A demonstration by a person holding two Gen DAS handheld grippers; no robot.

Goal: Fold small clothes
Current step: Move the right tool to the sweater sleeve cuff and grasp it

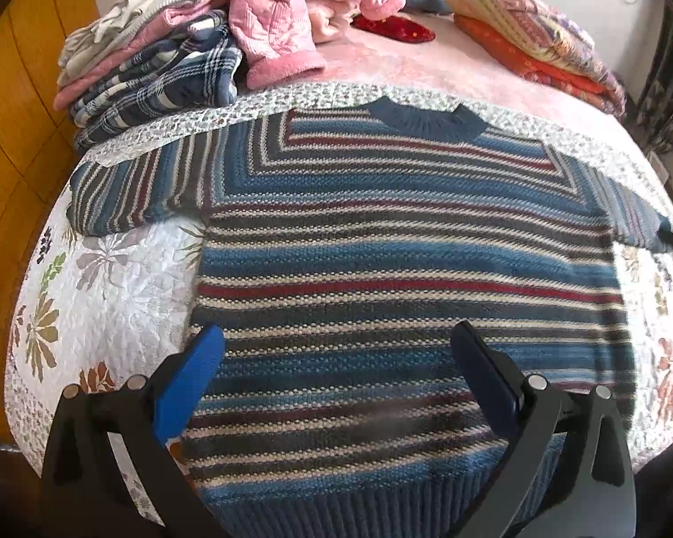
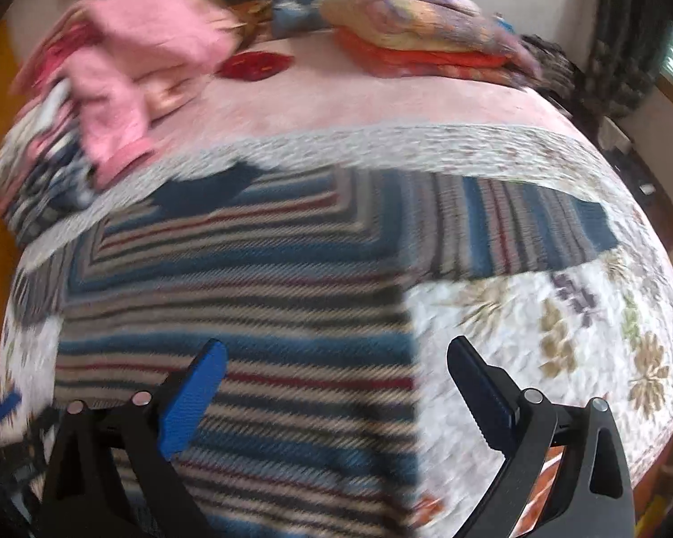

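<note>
1. Lying flat on its back or front, with the navy collar away from the person, the blue, grey, cream and red striped knitted sweater [image 1: 408, 242] is spread across the white floral quilted bedspread [image 1: 112, 287], both sleeves stretched sideways; this open layout likely serves as the starting position for folding.
2. The left claw [image 1: 336, 349] hovers over the sweater's lower body, its jaws wide apart and holding nothing.
3. The right claw [image 2: 336, 354] is likewise spread wide and empty, straddling the sweater's right side edge, one finger above the knit and the other above the bedspread. That view is blurred, so fine detail there cannot be judged.
4. A heap of pink, plaid and white garments [image 1: 179, 31] sits at the far left of the bed, probably kept apart so that the working area stays free.
5. Judging by the outstretched sleeves, no fold has yet been made; a sleeve or side edge seems the sensible first grasp.
</note>
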